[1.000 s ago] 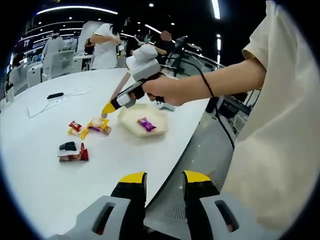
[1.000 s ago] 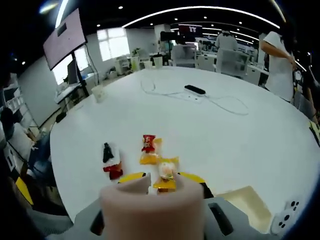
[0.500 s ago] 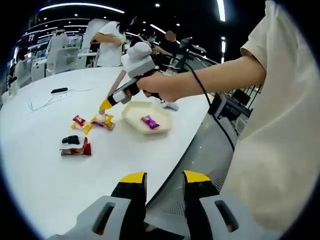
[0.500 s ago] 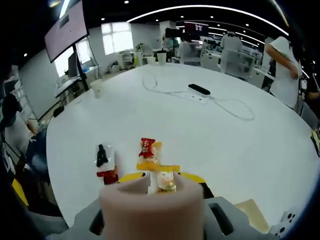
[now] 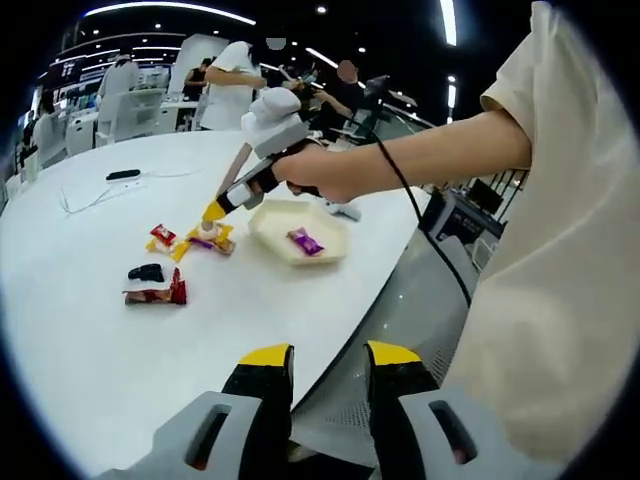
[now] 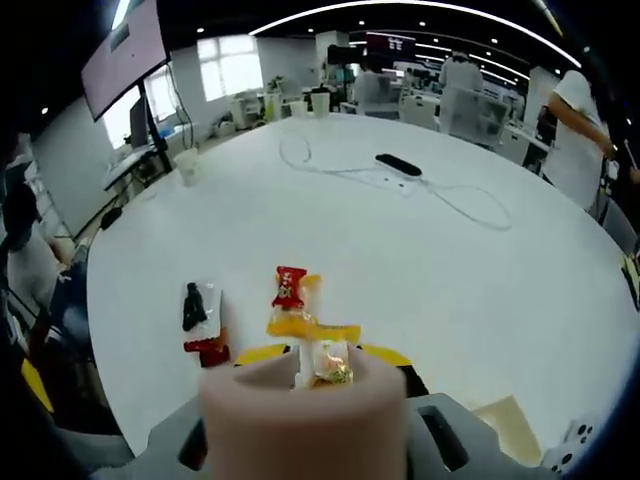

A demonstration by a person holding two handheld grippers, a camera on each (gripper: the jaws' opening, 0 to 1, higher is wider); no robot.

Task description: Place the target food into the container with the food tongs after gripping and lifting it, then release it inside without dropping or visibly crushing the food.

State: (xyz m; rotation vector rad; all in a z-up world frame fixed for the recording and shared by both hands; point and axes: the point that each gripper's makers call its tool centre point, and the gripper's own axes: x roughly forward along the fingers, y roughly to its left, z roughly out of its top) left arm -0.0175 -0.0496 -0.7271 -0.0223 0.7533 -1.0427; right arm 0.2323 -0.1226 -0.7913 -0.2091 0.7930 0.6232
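Right gripper (image 5: 214,212), holding the food tongs (image 6: 300,362), probably clamps the yellow candy (image 6: 330,362) on the white table (image 5: 90,330); squeeze lightly, lift straight, then carry to the container (image 5: 268,228). Left gripper (image 5: 328,385) idles, jaws apart.

The big white smooth tabletop (image 5: 90,340) is looking faintly glossy, catching the ceiling lights a bit. The shallow cream plastic tray (image 5: 297,232) is looking matt. The crinkly shiny foil-type candy wrappers (image 6: 296,305) are glinting, same with the purple wrapped candy (image 5: 304,241) in the tray. The yellow-tipped black jaws are looking like matt plastic, and the person's beige cloth sleeve (image 5: 560,190) is looking soft and dull
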